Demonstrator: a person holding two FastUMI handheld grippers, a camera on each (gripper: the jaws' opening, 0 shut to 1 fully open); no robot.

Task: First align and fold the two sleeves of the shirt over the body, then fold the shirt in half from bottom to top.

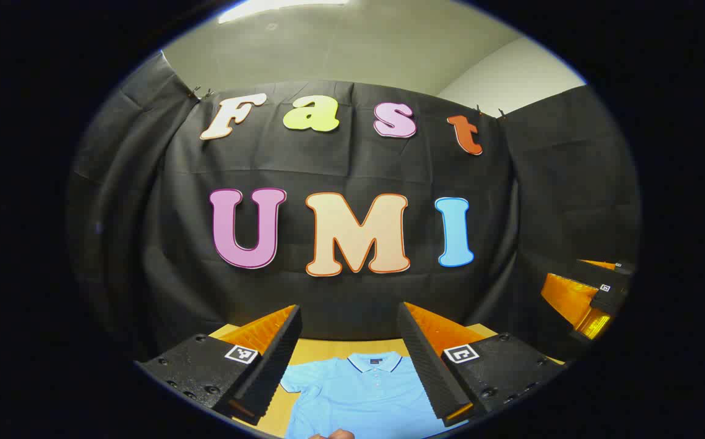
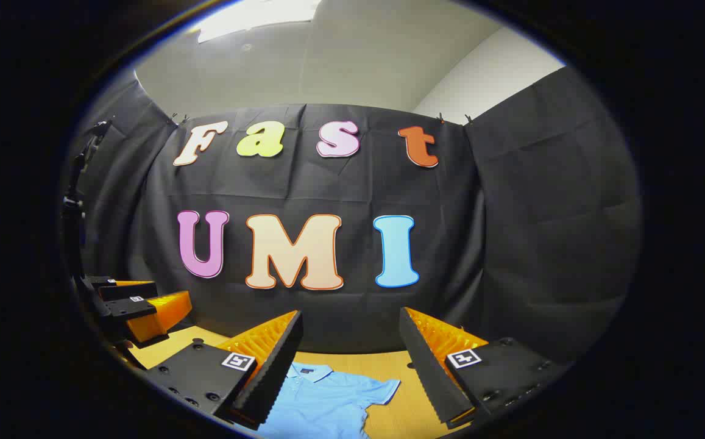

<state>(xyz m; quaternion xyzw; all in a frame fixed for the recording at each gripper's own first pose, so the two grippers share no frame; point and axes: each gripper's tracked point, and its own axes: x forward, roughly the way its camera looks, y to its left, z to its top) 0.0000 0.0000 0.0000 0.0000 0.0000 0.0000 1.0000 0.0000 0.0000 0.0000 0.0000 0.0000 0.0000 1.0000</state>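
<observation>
A light blue polo shirt (image 1: 364,393) lies flat on the wooden table (image 1: 322,349), collar toward the back wall. In the left gripper view my left gripper (image 1: 349,317) is held open above it, the collar and chest showing between its fingers. The right gripper (image 1: 596,292) appears at the right edge there. In the right gripper view my right gripper (image 2: 350,323) hangs open above the shirt (image 2: 322,399), whose short sleeve (image 2: 379,390) spreads out to the right. At the left edge of that view, the left gripper (image 2: 139,308) is raised over the table.
The black cloth wall stands close behind the table's far edge (image 2: 352,356). A black stand (image 2: 78,183) rises at the far left in the right gripper view. A fingertip (image 1: 334,434) shows at the bottom of the left gripper view.
</observation>
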